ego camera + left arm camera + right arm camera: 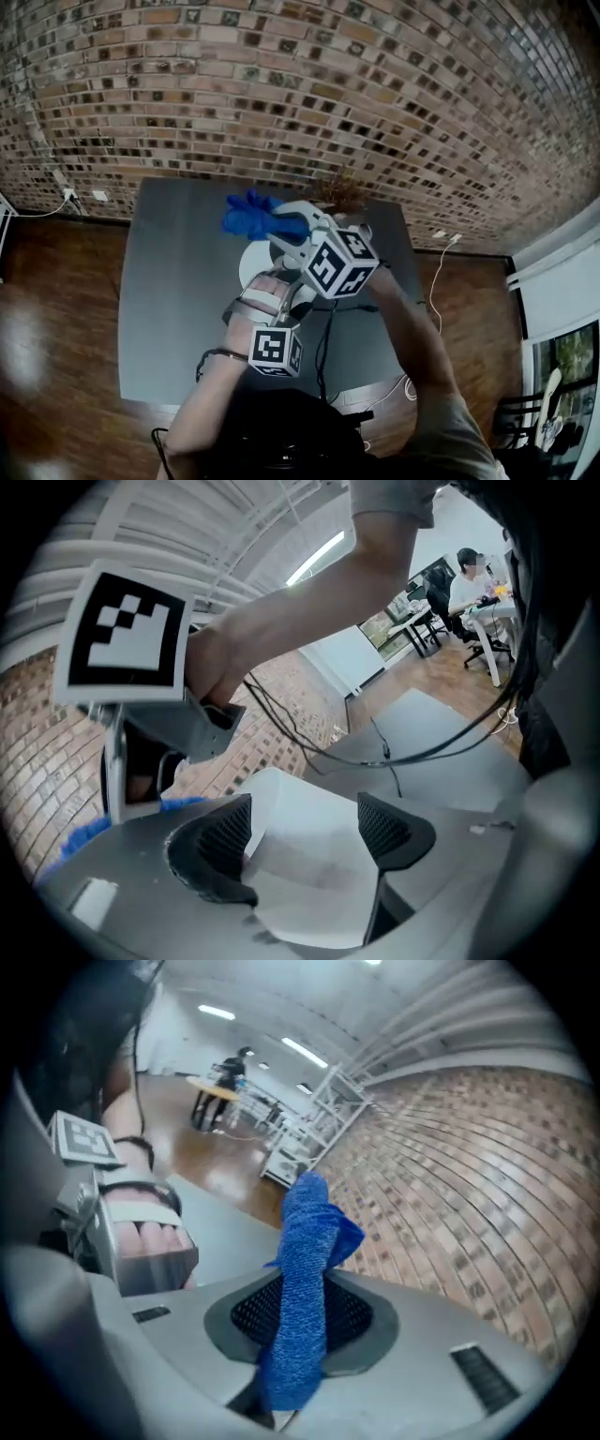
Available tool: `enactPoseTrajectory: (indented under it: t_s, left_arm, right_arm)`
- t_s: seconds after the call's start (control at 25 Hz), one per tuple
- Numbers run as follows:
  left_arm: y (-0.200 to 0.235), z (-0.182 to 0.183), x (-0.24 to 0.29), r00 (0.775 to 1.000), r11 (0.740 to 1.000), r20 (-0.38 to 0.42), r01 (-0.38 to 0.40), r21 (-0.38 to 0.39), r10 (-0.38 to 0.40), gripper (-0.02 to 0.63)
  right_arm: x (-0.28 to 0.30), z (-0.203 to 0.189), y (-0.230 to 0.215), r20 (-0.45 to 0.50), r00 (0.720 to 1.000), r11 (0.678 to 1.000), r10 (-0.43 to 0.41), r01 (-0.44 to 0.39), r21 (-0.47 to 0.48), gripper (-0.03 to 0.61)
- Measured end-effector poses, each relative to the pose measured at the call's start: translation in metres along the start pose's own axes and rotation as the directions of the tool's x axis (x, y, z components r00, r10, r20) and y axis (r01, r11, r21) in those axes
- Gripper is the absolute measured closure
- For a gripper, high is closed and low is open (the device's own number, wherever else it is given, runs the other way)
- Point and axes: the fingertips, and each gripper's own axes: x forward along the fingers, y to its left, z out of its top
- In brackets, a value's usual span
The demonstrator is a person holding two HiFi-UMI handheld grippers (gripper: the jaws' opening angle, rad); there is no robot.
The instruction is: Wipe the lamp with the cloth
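My right gripper (300,1321) is shut on a blue cloth (306,1260), which sticks up from between its pads. In the head view the blue cloth (251,216) hangs in the air over the far middle of the grey table (169,309), at the tip of my right gripper (286,225). Just under it stands the white lamp (253,264). My left gripper (305,841) is open, jaws wide, with a white part of the lamp (309,883) showing between the pads; no pad clearly presses on it. My left hand and its marker cube (275,352) sit near the lamp.
A brick wall (281,94) runs behind the table. A dried plant (342,192) stands at the table's far edge. A black cable (323,347) crosses the tabletop towards me. A white cord (436,281) lies on the wooden floor to the right.
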Motion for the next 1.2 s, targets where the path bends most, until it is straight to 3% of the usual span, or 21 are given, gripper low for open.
enactPoseTrajectory:
  t_s: [0.08, 0.32, 0.48, 0.6, 0.72, 0.8, 0.88, 1.0, 1.12, 1.2]
  left_arm:
    - [-0.001, -0.002, 0.002, 1.000, 1.000, -0.020, 0.000, -0.005, 0.000, 0.275]
    - [-0.003, -0.003, 0.003, 0.999, 1.000, -0.038, 0.004, 0.000, -0.004, 0.275]
    - [-0.003, -0.005, 0.005, 0.999, 1.000, -0.054, 0.000, -0.012, -0.001, 0.275]
    - [0.001, -0.007, 0.006, 0.997, 1.000, -0.072, 0.000, -0.009, 0.000, 0.275]
    - [0.004, -0.010, 0.009, 0.996, 1.000, -0.089, 0.008, -0.010, -0.009, 0.275]
    - [0.005, -0.012, 0.011, 0.995, 1.000, -0.101, 0.017, -0.013, -0.018, 0.275]
    - [0.008, -0.015, 0.011, 0.995, 1.000, -0.095, 0.019, -0.021, -0.021, 0.273]
    - [0.011, -0.017, 0.010, 0.997, 0.999, -0.074, 0.023, -0.030, -0.025, 0.275]
    - [0.009, -0.016, 0.011, 0.997, 0.999, -0.075, 0.034, -0.021, -0.035, 0.282]
    - [0.010, -0.015, 0.011, 0.997, 0.999, -0.073, 0.031, -0.022, -0.033, 0.282]
  right_arm:
    - [0.020, -0.010, 0.012, -0.028, 0.999, 0.996, 0.046, -0.048, -0.077, 0.477]
    - [-0.010, -0.064, -0.013, -0.047, 0.999, 0.998, 0.003, 0.000, 0.065, 0.480]
    - [-0.042, -0.093, -0.012, -0.061, 0.997, 0.981, -0.041, 0.052, 0.189, 0.482]
    - [-0.067, -0.101, -0.004, -0.064, 0.993, 0.948, -0.094, 0.109, 0.300, 0.482]
    - [-0.092, -0.104, 0.007, -0.045, 0.986, 0.887, -0.160, 0.164, 0.432, 0.482]
    - [-0.109, -0.093, 0.020, 0.039, 0.981, 0.843, -0.192, 0.144, 0.517, 0.482]
    - [-0.122, -0.070, 0.036, 0.112, 0.972, 0.831, -0.206, 0.113, 0.545, 0.482]
    - [-0.118, -0.079, 0.045, 0.016, 0.976, 0.846, -0.217, 0.180, 0.502, 0.482]
    - [-0.106, -0.132, 0.016, -0.107, 0.956, 0.817, -0.271, 0.288, 0.500, 0.483]
    - [-0.086, -0.156, -0.004, -0.129, 0.950, 0.808, -0.285, 0.311, 0.500, 0.483]
